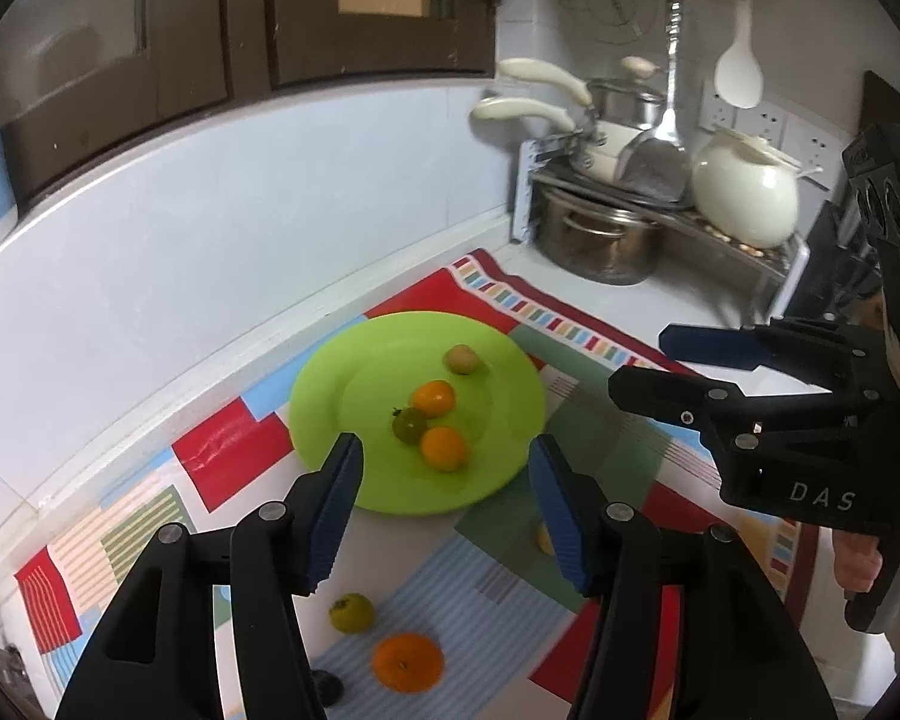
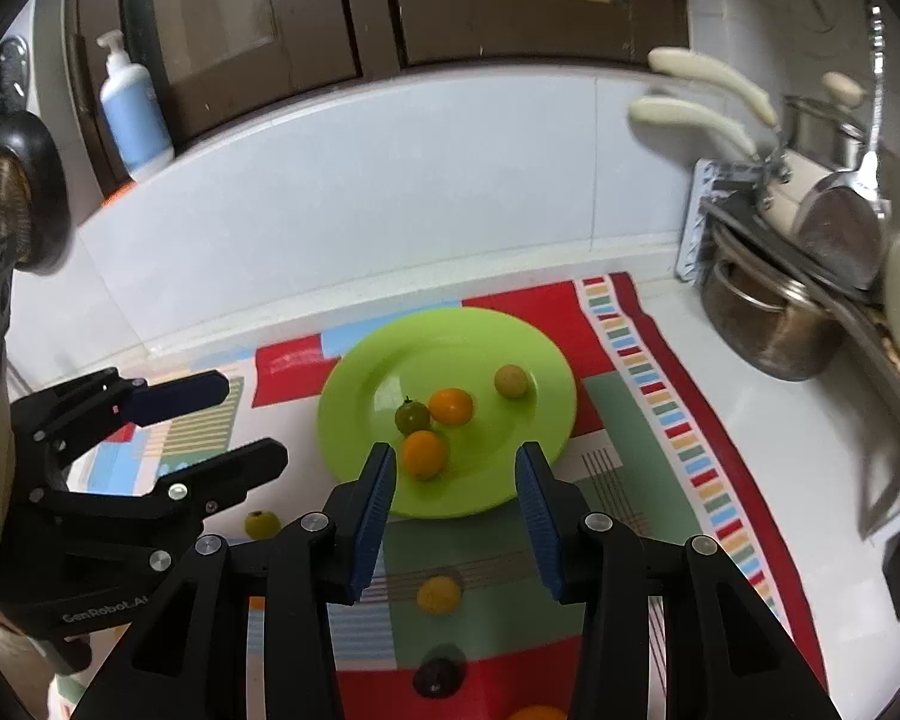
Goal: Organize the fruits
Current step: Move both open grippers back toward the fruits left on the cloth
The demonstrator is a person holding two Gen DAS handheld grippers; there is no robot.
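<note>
A green plate point(image 1: 498, 372) point(image 2: 510, 336) lies on a colourful mat and holds two orange fruits point(image 1: 444, 447) point(image 2: 450, 406), a dark green fruit point(image 1: 409, 423) point(image 2: 413, 416) and a pale tan fruit point(image 1: 462, 358) point(image 2: 511, 381). Loose on the mat are a green fruit point(image 1: 351, 613) point(image 2: 261, 524), an orange point(image 1: 407, 662), a yellow fruit point(image 2: 438, 594) and a dark fruit point(image 2: 435, 677). My left gripper point(image 1: 444, 468) point(image 2: 234, 414) is open and empty above the plate's near edge. My right gripper point(image 2: 456, 474) point(image 1: 636, 366) is open and empty, just short of the plate.
A dish rack point(image 1: 750, 252) with steel pots point(image 1: 594, 240), a white jug point(image 1: 744, 192) and pans stands at the right. A tiled wall point(image 1: 210, 240) and dark cabinets are behind. A blue soap bottle point(image 2: 132, 114) stands on the ledge at the left.
</note>
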